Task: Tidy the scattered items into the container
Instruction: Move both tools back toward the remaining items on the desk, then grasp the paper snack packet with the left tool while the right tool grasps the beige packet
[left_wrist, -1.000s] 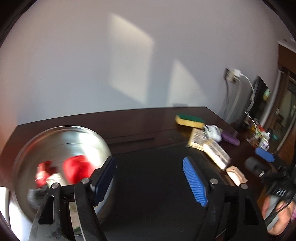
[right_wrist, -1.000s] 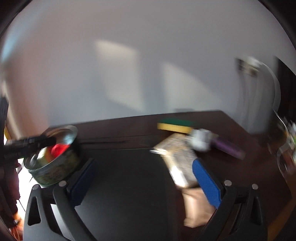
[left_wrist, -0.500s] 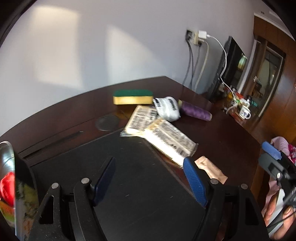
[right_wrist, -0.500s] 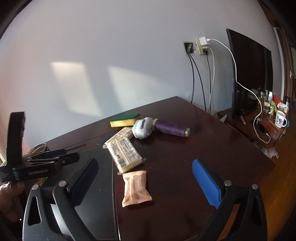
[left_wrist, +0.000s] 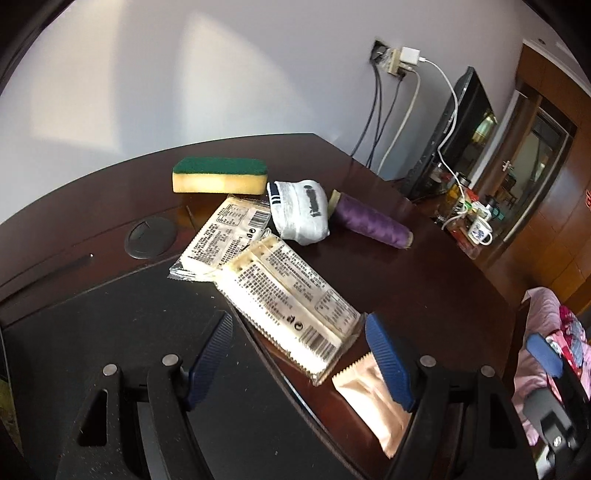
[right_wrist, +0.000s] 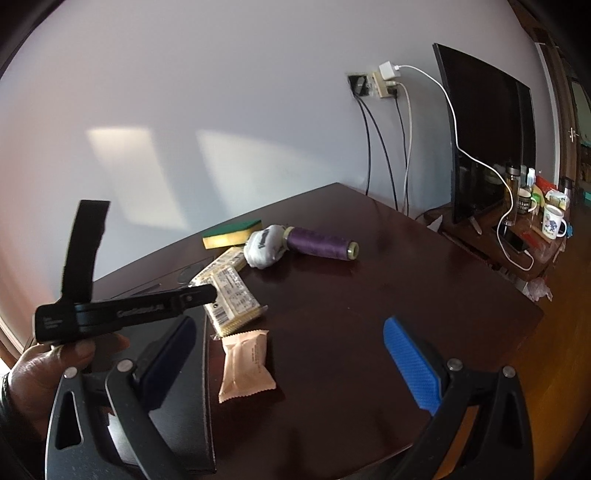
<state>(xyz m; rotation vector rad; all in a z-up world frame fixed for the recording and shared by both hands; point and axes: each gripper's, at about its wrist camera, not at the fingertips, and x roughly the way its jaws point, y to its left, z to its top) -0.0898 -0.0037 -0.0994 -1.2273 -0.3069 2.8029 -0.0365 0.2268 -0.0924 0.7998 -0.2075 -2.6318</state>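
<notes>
My left gripper (left_wrist: 299, 354) is open and empty, low over the table, its jaws either side of the near end of a long cream snack pack (left_wrist: 291, 299). A beige sachet (left_wrist: 373, 398) lies just under its right finger. A second cream pack (left_wrist: 221, 236), a green-and-yellow sponge (left_wrist: 219, 175), a rolled white sock (left_wrist: 299, 212) and a purple thread spool (left_wrist: 373, 221) lie beyond. My right gripper (right_wrist: 288, 354) is open and empty, above the beige sachet (right_wrist: 245, 365). The container is out of view.
A black mat (left_wrist: 110, 332) covers the near left of the dark wooden table (right_wrist: 369, 295). A monitor (right_wrist: 484, 155), cables and mugs (right_wrist: 552, 221) stand to the right beyond the table edge. The left gripper's body (right_wrist: 122, 310) shows in the right wrist view.
Both grippers have swung right, away from the metal bowl of red items, which has left both views. The left gripper has closed in on the long snack pack.
</notes>
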